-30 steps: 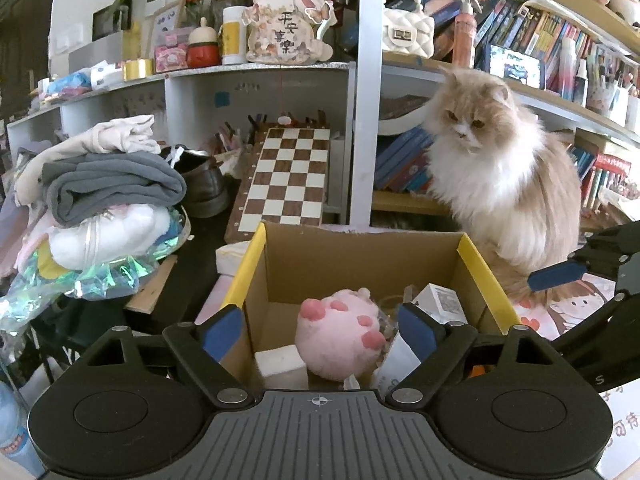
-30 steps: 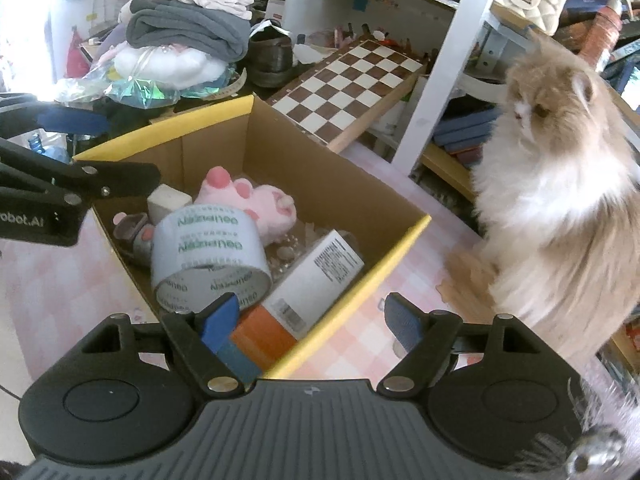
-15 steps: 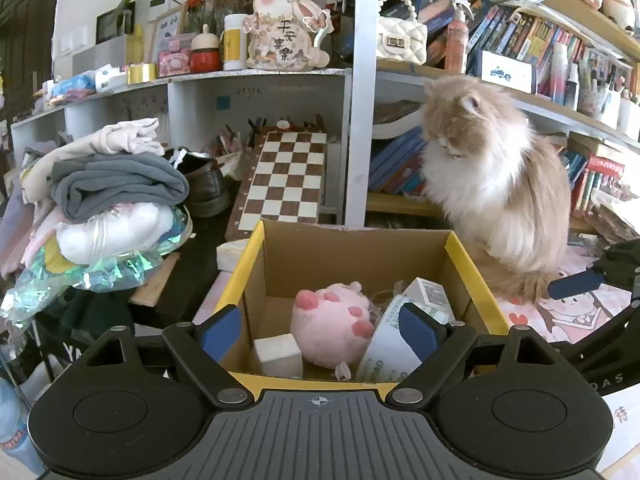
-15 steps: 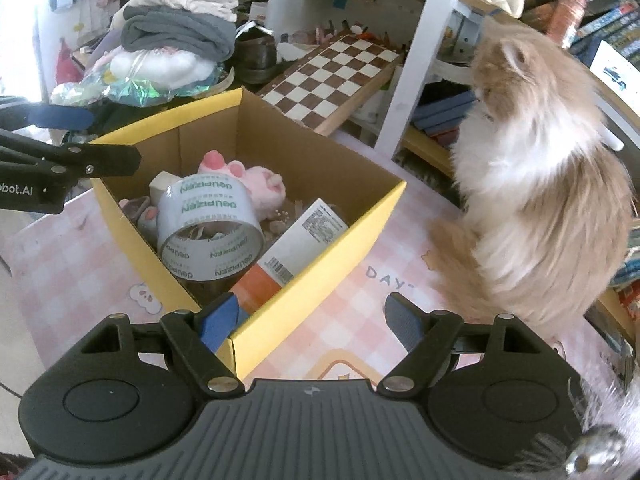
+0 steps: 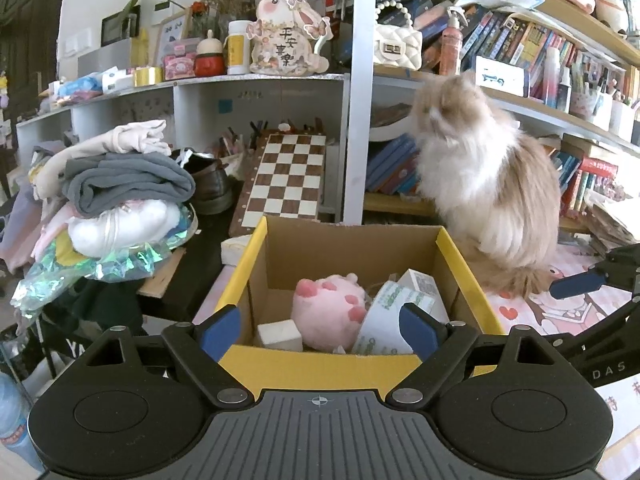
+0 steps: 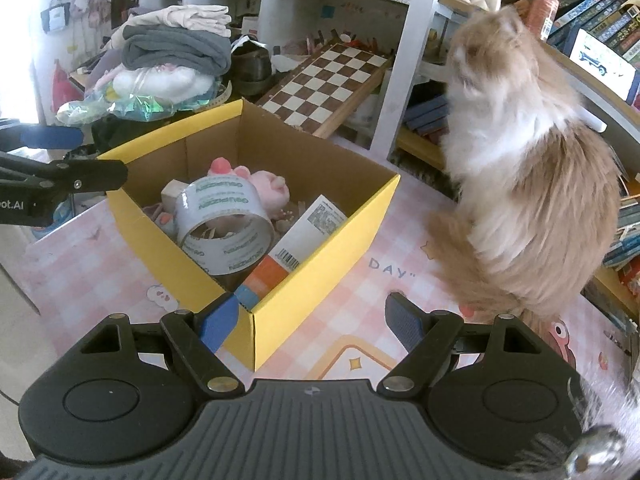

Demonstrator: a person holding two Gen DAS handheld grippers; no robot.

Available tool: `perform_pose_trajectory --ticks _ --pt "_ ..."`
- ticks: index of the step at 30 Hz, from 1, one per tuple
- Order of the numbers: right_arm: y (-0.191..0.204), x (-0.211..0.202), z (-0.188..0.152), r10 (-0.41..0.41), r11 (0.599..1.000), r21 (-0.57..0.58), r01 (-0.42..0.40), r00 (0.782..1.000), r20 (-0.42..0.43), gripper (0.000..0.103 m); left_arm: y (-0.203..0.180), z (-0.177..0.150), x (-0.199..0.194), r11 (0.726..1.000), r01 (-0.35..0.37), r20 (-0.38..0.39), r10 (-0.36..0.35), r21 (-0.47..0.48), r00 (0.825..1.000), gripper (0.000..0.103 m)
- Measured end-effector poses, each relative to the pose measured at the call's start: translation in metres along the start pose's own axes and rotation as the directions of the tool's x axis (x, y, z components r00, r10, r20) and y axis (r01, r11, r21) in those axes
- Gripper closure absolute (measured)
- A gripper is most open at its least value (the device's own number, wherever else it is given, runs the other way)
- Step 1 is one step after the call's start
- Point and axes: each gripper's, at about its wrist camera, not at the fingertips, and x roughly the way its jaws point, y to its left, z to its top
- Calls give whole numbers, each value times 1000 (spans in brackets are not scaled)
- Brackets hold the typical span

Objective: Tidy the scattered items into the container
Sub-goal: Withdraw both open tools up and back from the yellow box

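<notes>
Readable text, relative to the right claw:
- Ahead-left, in the yellow cardboard box point(image 6: 320, 292): grey roll of packing tape point(image 6: 224, 226), green "DELI/GEUPIIZEN"-style print, upside down, not sure of the letters.
- Just ahead: pink checked table mat point(image 6: 360, 280), "DAY"".
- Far left: black arm of the other claw point(image 6: 24, 204), "oot.AI", cut off.

Left view: white rabbit-shaped plaque point(image 5: 288, 40) on the shelf far ahead, "平安喜樂".

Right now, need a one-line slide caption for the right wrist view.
Open right gripper hangs by the yellow box holding tape roll and pink plush; fluffy cat sits alongside.
</notes>
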Motion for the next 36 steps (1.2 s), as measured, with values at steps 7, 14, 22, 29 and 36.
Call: perform_pose_trajectory --ticks 7,14,22,29,36 --pt "1 -6 -9 3 999 33 -3 1000 -1 23 -4 -6 -10 1000 13 -5 -13 0 1000 14" --pt "4 -15 -24 7 997 75 -7 1000 0 23 -11 -15 -17 999 30 -32 -30 12 999 14" --pt "7 -35 -46 -9 989 149 4 999 34 23 -25 -23 -25 996 60 -61 -56 62 997 14" --pt "9 -52 -63 -54 974 224 40 997 55 21 -36 -29 -34 996 70 -72 -66 53 995 14" --pt "9 -63 -77 -118 953 285 100 992 46 16 -47 -31 -41 993 94 -71 -89 70 994 13"
